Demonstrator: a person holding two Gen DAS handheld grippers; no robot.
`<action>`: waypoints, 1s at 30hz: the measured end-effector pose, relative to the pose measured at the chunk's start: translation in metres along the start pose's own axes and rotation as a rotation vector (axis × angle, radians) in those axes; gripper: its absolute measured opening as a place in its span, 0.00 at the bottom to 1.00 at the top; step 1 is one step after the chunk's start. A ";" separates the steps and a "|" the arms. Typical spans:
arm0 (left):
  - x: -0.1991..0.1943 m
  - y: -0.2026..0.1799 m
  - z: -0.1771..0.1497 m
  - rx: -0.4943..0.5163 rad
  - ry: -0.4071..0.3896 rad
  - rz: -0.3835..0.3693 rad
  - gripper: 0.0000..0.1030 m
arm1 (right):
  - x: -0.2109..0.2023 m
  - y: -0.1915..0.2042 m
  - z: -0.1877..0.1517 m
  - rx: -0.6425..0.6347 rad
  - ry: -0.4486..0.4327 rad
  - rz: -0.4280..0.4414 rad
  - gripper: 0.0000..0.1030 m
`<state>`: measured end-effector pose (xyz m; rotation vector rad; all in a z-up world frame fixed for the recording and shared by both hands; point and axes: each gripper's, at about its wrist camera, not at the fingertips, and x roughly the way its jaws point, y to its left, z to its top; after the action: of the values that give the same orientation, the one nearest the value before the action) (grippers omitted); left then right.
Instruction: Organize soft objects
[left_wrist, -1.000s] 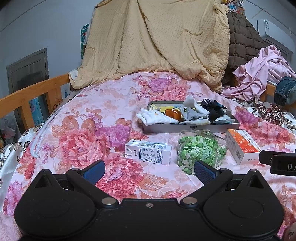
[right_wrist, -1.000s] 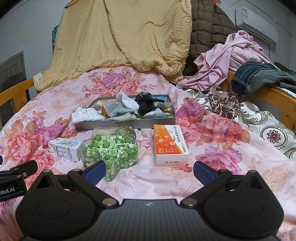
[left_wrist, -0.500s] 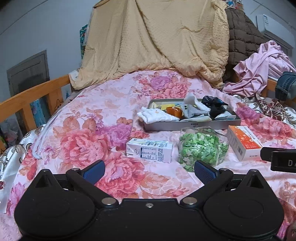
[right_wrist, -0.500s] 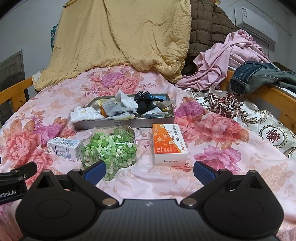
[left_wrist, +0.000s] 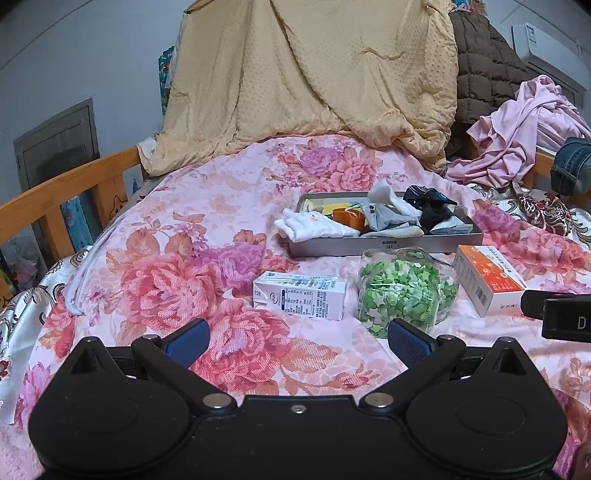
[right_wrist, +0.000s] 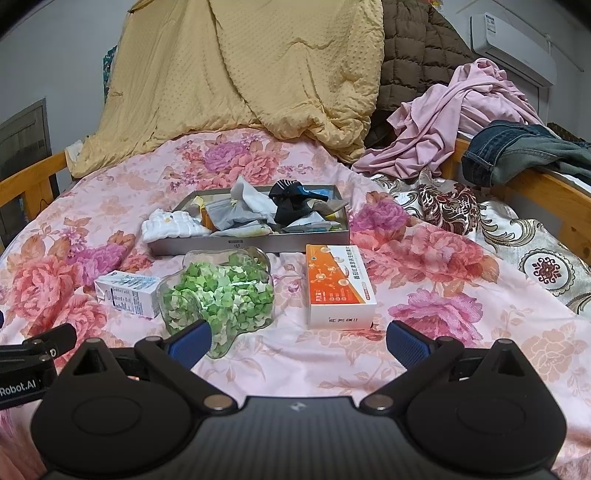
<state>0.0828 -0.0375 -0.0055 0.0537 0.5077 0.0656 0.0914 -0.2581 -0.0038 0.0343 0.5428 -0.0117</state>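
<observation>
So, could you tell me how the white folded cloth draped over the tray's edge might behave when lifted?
The white folded cloth sags over the tray rim, so it is probably floppy. Loosely folded, it may unfold. It looks light.

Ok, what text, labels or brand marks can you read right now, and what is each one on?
"Robot.AI": on the left claw's body, at the right wrist view's edge.
"D": cut-off lettering on the right claw's body, left wrist view.
Orange-and-white box: Chinese print, too small to read.
White carton: nutrition panel, unreadable.
Metal tray: front mark, blurred.
</observation>
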 end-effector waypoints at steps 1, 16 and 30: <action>0.000 0.000 0.000 0.000 0.001 0.000 0.99 | 0.000 0.000 0.000 0.000 0.000 0.000 1.00; 0.001 0.000 0.000 0.001 0.008 -0.003 0.99 | 0.000 0.000 0.000 -0.001 0.000 -0.001 1.00; 0.002 0.000 -0.002 0.001 0.017 -0.006 0.99 | 0.000 0.001 0.001 -0.001 0.001 -0.001 1.00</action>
<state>0.0832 -0.0373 -0.0085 0.0527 0.5252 0.0602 0.0918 -0.2572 -0.0028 0.0334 0.5443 -0.0129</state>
